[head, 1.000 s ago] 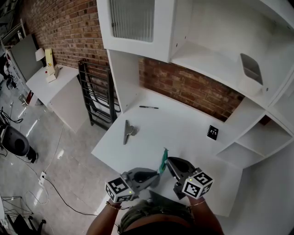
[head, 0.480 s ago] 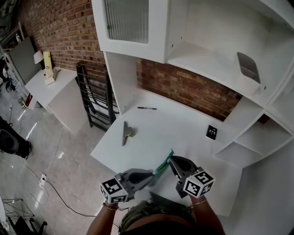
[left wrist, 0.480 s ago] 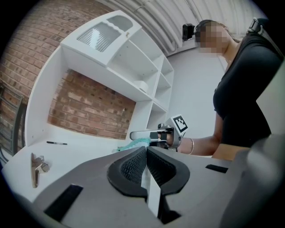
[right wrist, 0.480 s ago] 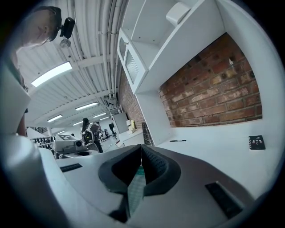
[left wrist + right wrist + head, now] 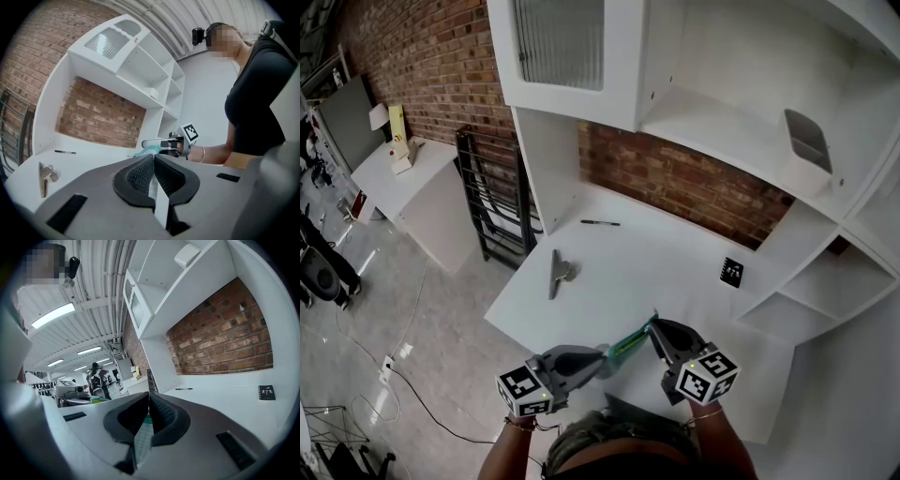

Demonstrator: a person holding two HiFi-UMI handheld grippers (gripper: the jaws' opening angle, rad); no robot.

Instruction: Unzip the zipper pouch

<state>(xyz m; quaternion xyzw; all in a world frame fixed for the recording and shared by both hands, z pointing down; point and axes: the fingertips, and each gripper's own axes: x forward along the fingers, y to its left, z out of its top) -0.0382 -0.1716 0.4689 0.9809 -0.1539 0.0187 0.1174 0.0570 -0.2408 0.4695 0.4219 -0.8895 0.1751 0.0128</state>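
Pouch (image 5: 630, 341) lengthwise between left gripper (image 5: 602, 359), right gripper (image 5: 656, 328)

No writing, label, brand or number is legible anywhere here.

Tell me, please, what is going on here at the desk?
A person holds a gripper in each hand above the white desk. The left gripper and the right gripper are each shut on one end of a green zipper pouch, which hangs stretched between them in the air. Whether the zipper is open yet cannot be told. A pen and a grey metal piece lie farther back on the desk.
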